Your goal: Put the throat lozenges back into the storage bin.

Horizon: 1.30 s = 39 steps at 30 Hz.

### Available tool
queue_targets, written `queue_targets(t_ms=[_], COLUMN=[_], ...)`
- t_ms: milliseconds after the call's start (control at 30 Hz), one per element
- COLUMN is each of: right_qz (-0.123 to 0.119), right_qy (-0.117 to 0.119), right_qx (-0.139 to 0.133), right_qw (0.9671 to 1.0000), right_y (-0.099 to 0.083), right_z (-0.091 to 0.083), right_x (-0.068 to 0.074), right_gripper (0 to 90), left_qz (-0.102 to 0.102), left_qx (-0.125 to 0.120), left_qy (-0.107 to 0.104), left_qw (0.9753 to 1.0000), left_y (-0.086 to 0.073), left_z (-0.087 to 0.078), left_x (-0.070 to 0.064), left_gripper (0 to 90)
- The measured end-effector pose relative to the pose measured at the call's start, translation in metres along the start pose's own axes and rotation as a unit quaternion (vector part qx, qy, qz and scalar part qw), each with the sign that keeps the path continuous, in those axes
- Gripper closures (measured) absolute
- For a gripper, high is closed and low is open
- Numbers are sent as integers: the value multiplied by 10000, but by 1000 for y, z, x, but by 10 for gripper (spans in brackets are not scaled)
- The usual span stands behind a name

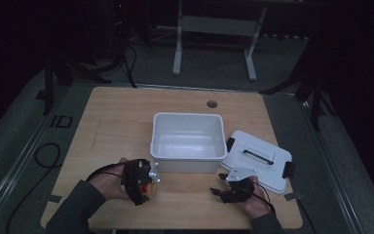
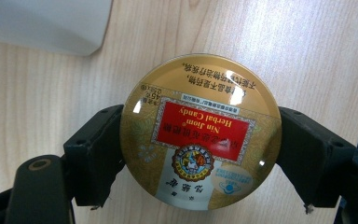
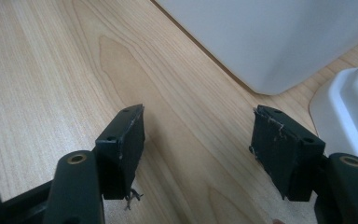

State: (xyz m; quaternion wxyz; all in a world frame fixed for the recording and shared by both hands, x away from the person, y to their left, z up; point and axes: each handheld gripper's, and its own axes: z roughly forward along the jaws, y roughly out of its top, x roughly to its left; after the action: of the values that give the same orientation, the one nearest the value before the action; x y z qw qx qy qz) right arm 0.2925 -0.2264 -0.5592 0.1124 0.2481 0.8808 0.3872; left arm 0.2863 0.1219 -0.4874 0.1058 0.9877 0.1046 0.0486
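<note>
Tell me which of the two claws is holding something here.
The left claw: its jaws clamp a round gold candy tin by its rim. The right claw stands open over bare table.

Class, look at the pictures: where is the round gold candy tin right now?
The candy tin sits clamped between the left gripper's jaws, above the wooden table, just front-left of the open white bin in the high view.

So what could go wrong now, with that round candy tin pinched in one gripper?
The left gripper holds the candy tin only by its smooth, rounded edge, so it might slip or pop out above the table. If the tin is meant for the white bin, it could clip the bin's near wall on the way in. The right gripper is open beside the lid and might nudge it.
</note>
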Motion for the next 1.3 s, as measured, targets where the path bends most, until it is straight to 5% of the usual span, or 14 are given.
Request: queue_targets(t_ms=[1300], right_qz=[5], right_qy=[0], right_qx=[-4], right_qw=[10000], right_y=[0], right_z=[0], right_x=[0], right_gripper=[342], left_qz=[-87], left_qx=[-377], left_qy=[98], left_qw=[9992], left_y=[-8], left_z=[-61], left_x=[20], left_gripper=[207])
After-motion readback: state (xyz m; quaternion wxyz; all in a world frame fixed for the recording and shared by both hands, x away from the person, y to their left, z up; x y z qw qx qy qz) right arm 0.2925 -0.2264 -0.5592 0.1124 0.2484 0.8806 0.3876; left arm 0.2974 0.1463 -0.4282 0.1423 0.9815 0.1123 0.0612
